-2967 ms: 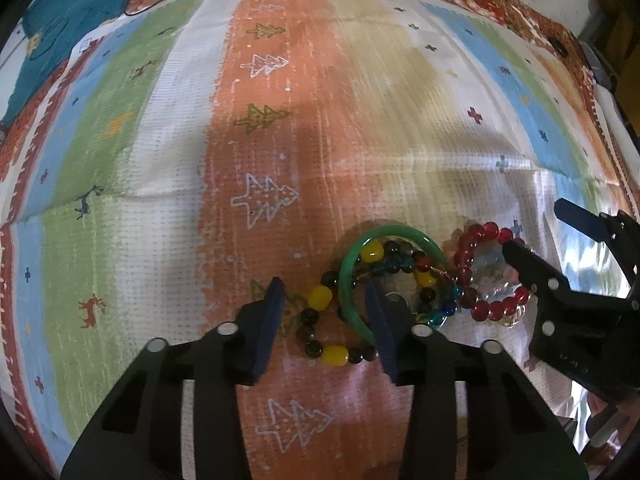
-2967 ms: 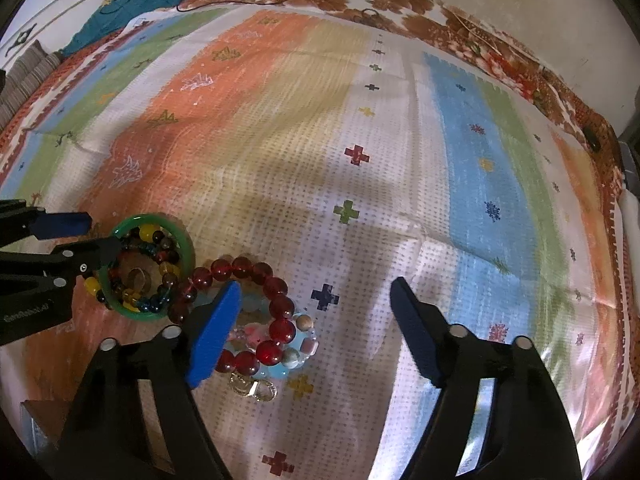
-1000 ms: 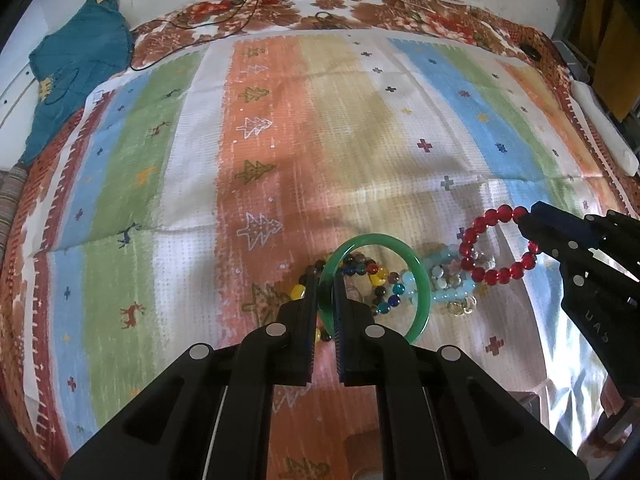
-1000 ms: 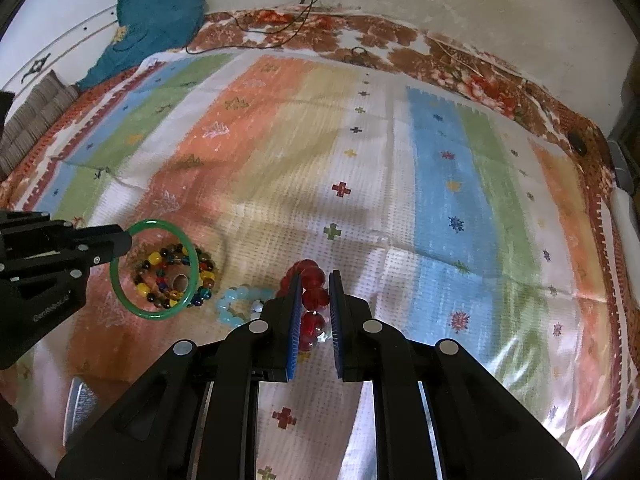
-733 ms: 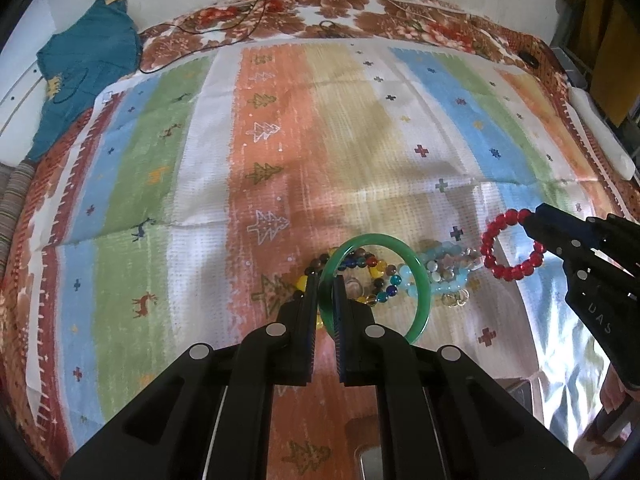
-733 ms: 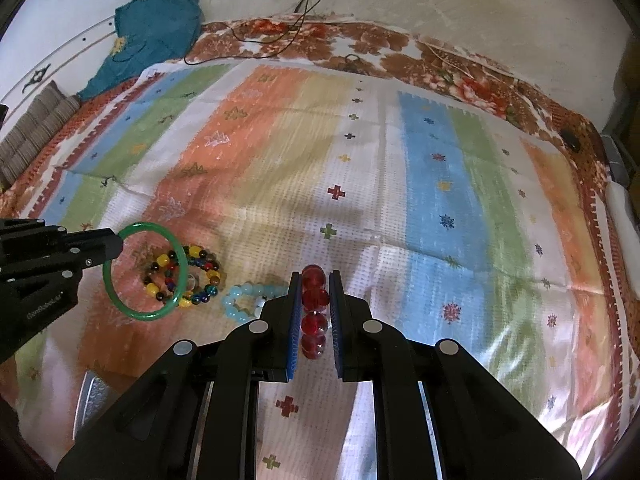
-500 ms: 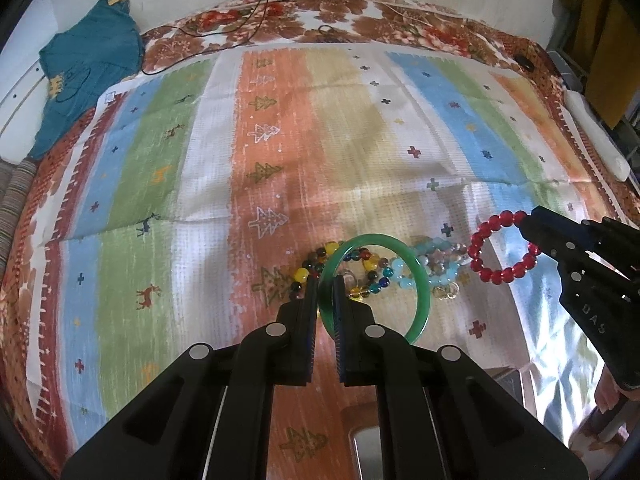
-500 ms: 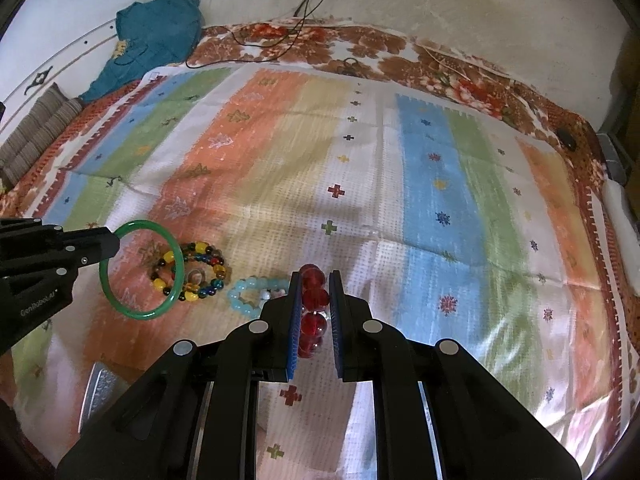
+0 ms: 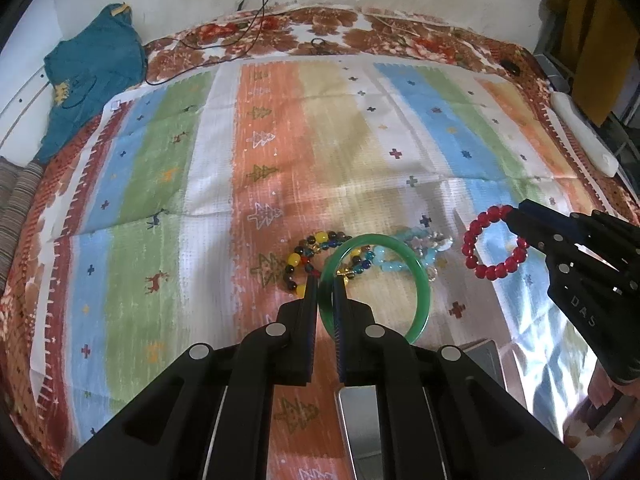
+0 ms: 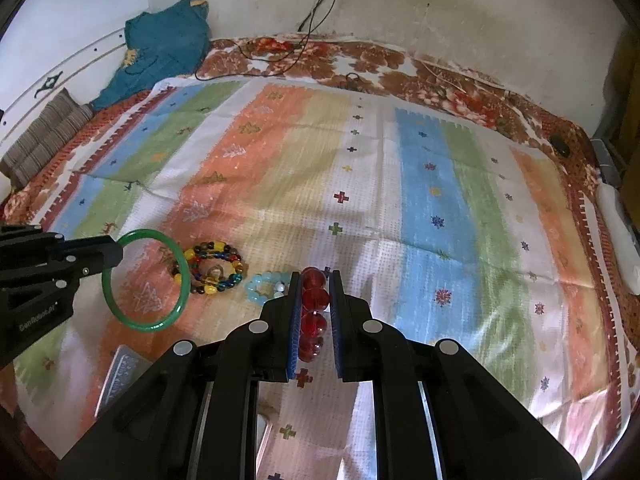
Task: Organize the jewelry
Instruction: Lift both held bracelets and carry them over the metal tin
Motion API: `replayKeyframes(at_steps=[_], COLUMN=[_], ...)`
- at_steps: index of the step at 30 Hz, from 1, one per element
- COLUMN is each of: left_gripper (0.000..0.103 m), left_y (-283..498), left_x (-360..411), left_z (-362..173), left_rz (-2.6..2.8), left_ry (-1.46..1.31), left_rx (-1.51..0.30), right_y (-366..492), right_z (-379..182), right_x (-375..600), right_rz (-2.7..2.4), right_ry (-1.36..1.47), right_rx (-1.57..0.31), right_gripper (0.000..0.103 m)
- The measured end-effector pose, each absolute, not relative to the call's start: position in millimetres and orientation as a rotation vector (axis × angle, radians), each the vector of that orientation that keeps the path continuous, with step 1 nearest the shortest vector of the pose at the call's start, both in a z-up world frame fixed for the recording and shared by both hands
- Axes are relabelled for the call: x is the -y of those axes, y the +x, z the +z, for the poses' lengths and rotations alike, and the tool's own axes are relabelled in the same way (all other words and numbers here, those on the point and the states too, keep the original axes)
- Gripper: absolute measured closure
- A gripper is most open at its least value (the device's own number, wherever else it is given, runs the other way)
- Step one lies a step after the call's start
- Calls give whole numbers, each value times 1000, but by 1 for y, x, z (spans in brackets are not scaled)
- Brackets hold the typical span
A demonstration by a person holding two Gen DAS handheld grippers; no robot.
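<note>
My left gripper [image 9: 325, 289] is shut on a green bangle [image 9: 420, 276] and holds it above the striped cloth; the bangle also shows in the right wrist view [image 10: 182, 280]. My right gripper [image 10: 314, 280] is shut on a red bead bracelet [image 10: 314, 300], also lifted; it shows at the right in the left wrist view [image 9: 494, 242]. A multicoloured bead bracelet [image 9: 304, 252] [image 10: 212, 268] and a pale blue bead bracelet [image 9: 416, 246] [image 10: 264, 286] lie on the cloth below.
A striped patterned cloth [image 9: 280, 152] covers the bed. A teal garment [image 9: 92, 76] lies at the far left corner. Cables [image 10: 280, 56] run along the back edge. A grey tray edge [image 10: 120, 372] shows near the bottom.
Both grippers have risen higher and drawn back with the green bangle and the red bracelet in them. The other two bracelets stay on the cloth.
</note>
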State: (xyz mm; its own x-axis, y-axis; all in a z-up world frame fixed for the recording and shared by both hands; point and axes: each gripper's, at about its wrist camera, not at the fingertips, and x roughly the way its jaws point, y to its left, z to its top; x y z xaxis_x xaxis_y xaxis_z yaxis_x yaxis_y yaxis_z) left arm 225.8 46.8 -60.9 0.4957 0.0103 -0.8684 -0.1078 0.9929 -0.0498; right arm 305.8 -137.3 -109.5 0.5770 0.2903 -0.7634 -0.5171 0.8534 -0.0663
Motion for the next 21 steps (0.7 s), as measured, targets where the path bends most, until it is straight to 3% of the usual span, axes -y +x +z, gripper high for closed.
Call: replayKeyframes(at_steps=[21], left_gripper=[96], left_y=[183], left_x=[-29], left_z=[-38], left_rz=[31], left_ry=[-101], left_rx=[-997], right_y=[257], right_z=[-80], right_x=[148], right_rz=[526], right_ry=[-260], right_rx=[-754], right_gripper=[89])
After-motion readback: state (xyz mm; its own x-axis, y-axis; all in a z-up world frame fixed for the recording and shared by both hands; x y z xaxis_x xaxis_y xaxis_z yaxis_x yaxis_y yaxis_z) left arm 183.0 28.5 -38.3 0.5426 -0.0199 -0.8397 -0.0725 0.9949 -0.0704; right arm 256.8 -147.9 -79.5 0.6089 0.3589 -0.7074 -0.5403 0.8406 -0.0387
